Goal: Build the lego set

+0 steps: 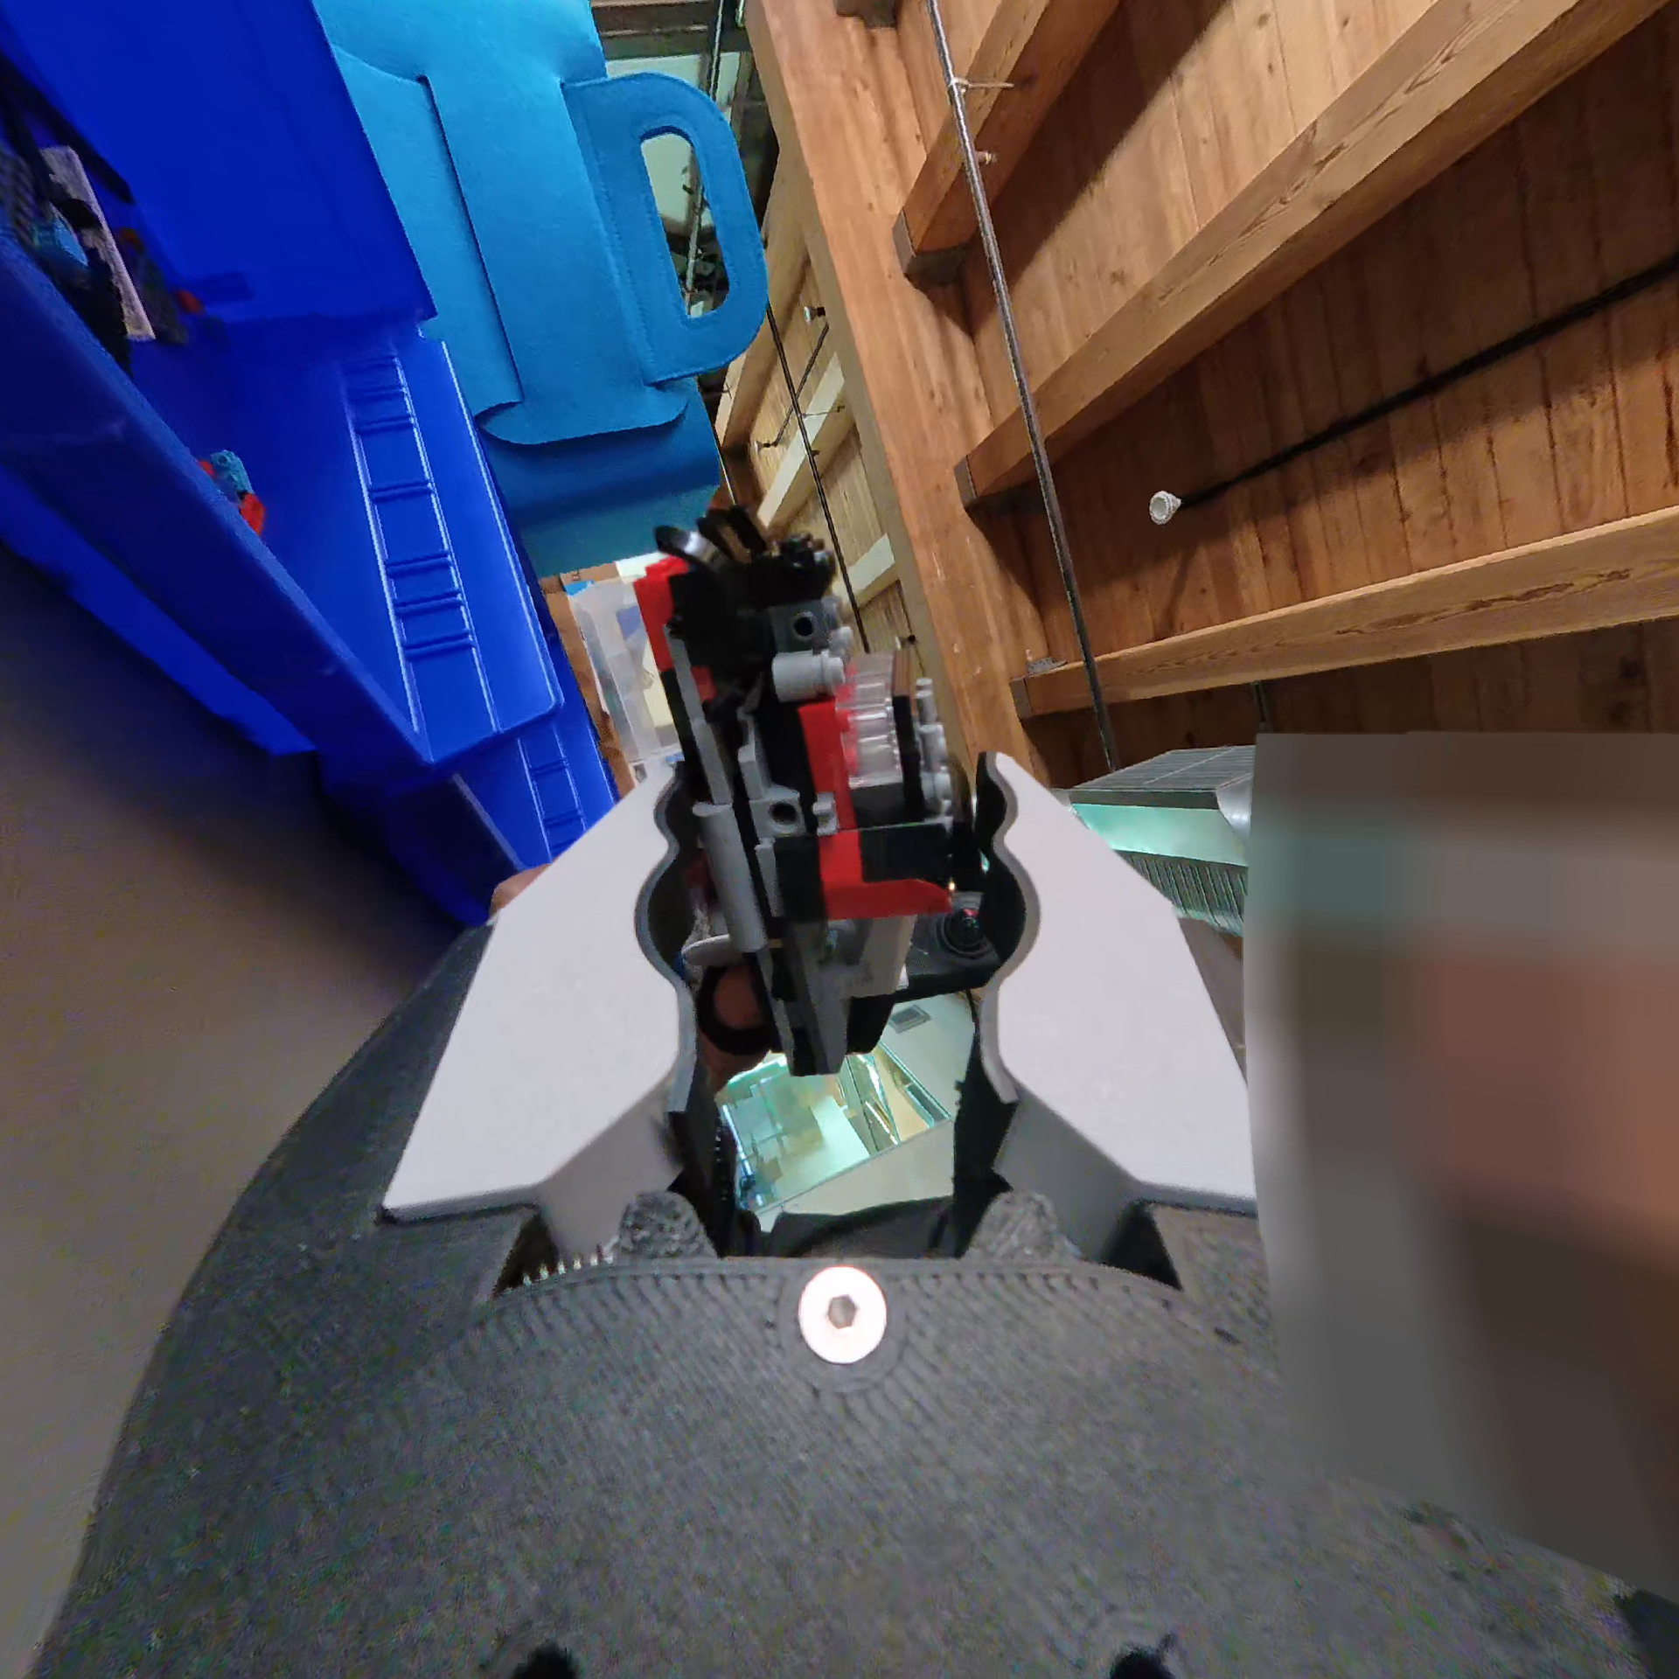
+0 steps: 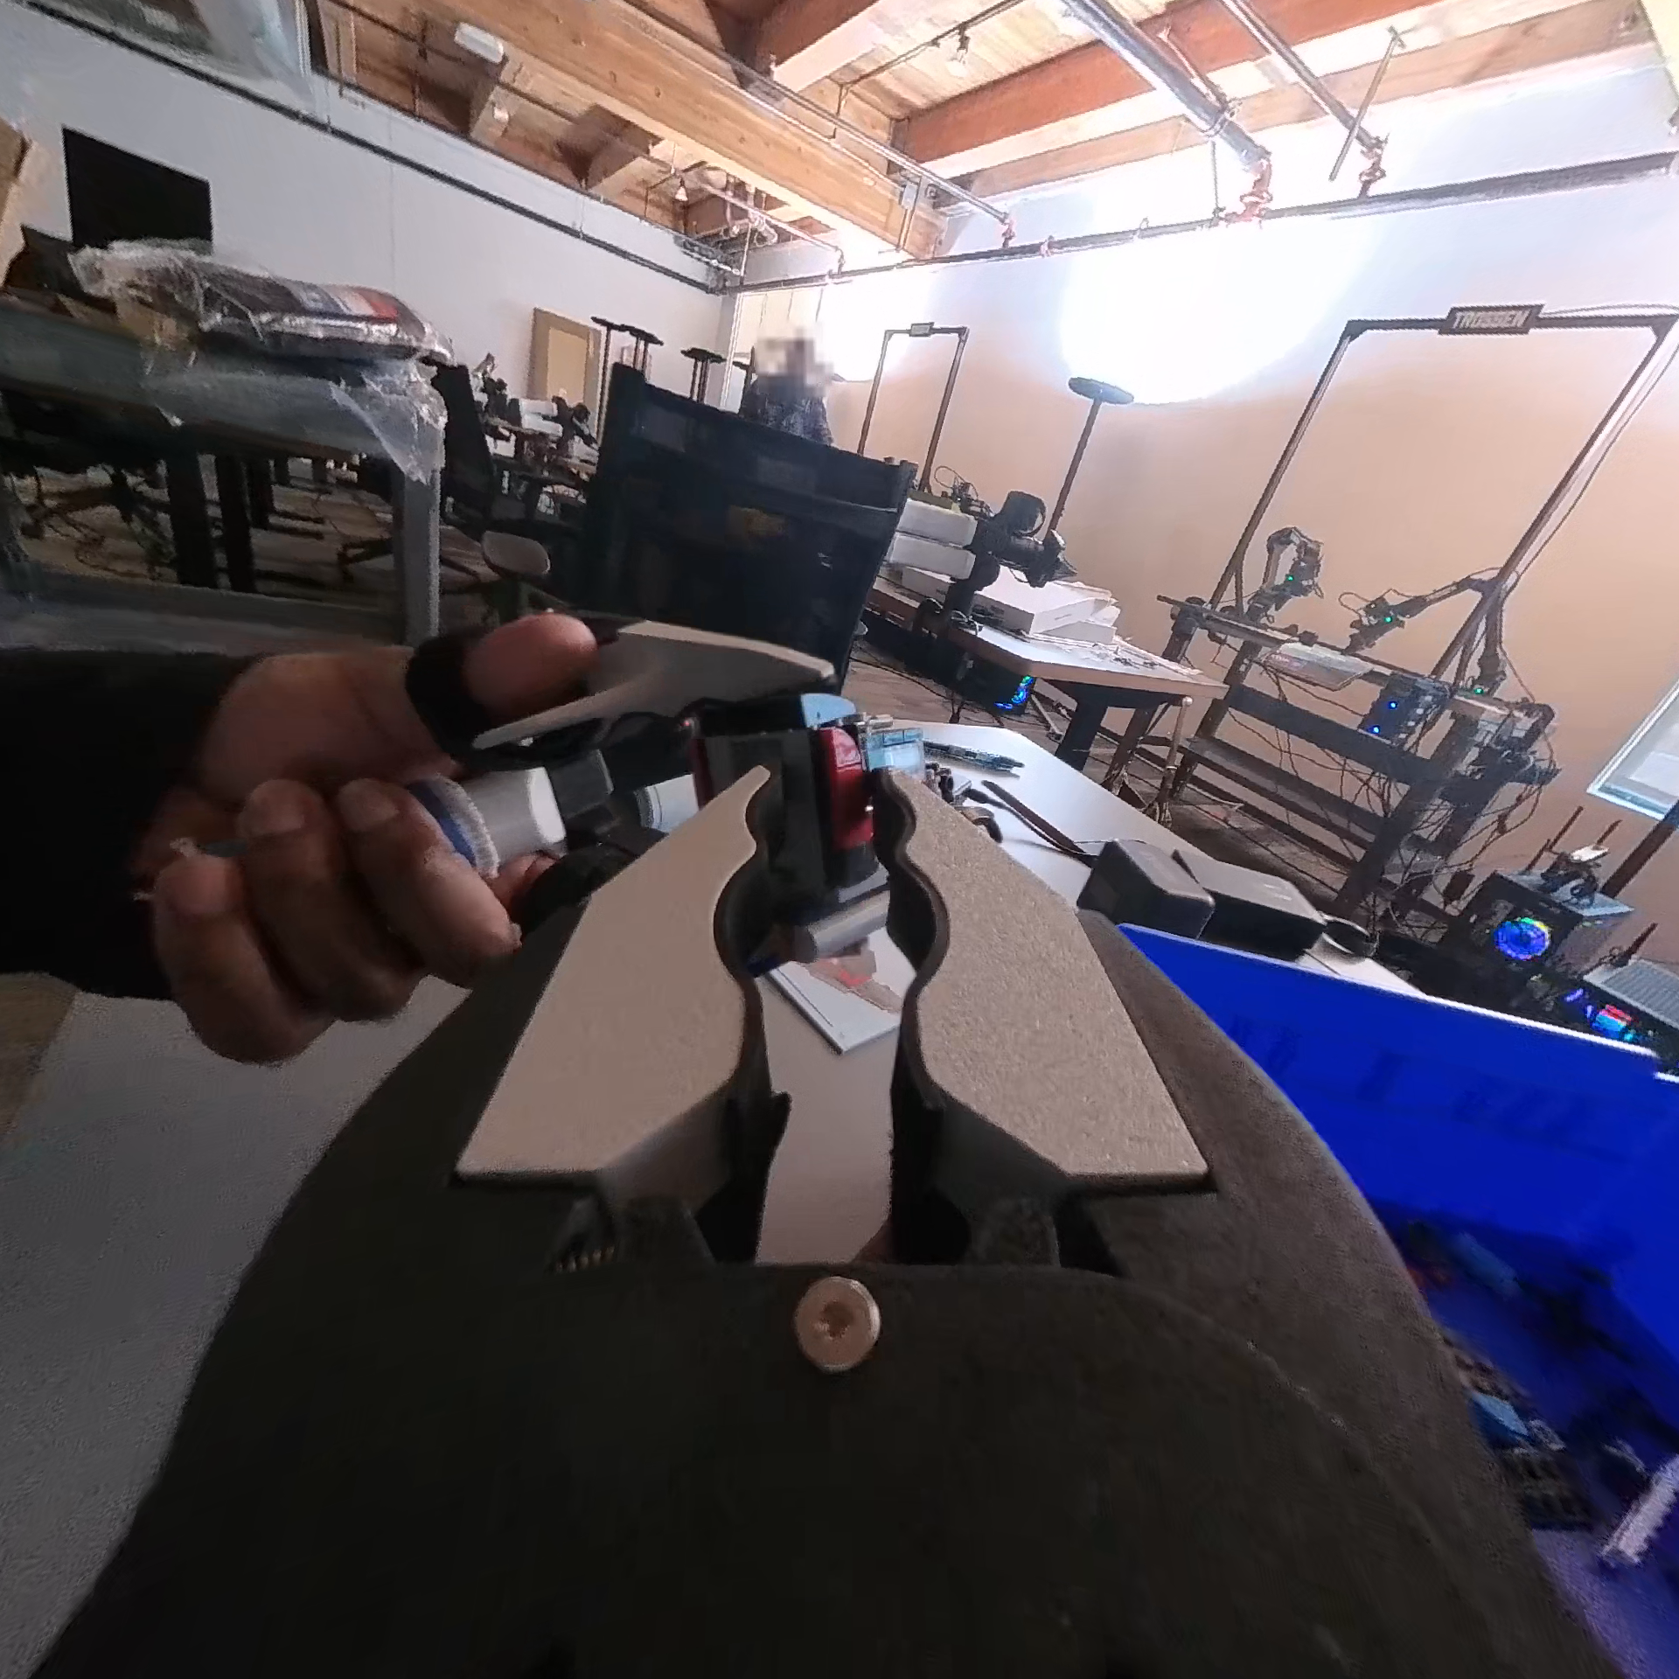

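Note:
A partly built lego model (image 1: 818, 818) of black, red and grey bricks with clear pieces sits between the grey fingers of my left gripper (image 1: 827, 799), which is shut on it and holds it up in the air. In the right wrist view the same model (image 2: 822, 809) sits between the fingers of my right gripper (image 2: 818, 795), which is closed against its black and red side. The left gripper (image 2: 672, 668), held by a person's hand (image 2: 318, 818), reaches in from the left and meets the model there. Both grippers face each other across the model.
Stacked blue bins (image 1: 273, 454) with loose bricks and a light blue felt bag (image 1: 591, 273) fill the left of the left wrist view, with wooden beams behind. A blue bin (image 2: 1408, 1136), an instruction booklet (image 2: 845, 1004) and a black adapter (image 2: 1149, 881) lie on the white table (image 2: 1045, 781). Left and right tips are no more than a few centimetres apart.

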### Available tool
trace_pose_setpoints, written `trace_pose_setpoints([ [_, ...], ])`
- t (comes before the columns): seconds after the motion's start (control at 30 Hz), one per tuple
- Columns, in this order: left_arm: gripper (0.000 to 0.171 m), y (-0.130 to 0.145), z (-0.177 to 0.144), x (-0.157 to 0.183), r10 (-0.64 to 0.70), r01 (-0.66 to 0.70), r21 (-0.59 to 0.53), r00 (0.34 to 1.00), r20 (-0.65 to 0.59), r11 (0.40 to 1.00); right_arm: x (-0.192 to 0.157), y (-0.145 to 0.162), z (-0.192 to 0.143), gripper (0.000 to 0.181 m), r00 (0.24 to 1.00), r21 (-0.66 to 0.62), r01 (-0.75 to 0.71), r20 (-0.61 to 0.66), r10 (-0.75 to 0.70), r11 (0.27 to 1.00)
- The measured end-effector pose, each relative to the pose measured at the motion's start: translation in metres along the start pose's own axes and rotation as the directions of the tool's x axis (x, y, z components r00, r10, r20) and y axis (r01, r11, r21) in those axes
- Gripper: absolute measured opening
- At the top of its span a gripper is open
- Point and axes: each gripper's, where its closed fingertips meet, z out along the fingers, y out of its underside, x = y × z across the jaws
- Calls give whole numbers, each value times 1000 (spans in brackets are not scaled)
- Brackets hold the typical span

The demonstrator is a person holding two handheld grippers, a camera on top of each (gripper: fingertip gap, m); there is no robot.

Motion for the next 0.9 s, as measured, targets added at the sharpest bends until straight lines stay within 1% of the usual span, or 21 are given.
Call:
trace_pose_setpoints([
  [0.33, 61, 6, -3, -1, 34, -35, -14, 999, -36, 999, -8, 0, -1, 19, 998, 2, 38, 44, -38, 999],
  [0.43, 65, 9, -3, -2, 45, -46, -31, 999, -30, 998, -10, 0, -3, 19, 997, 3, 39, 60, -39, 999],
  [0.47, 61, 9, -3, -2, 47, -48, -35, 999, -27, 998, -10, 0, -3, 19, 997, 3, 38, 65, -38, 999],
  [0.9, 62, 12, -7, -9, 50, -49, -42, 998, 40, 998, -12, 6, -4, 19, 995, -18, 55, 82, -53, 998],
])
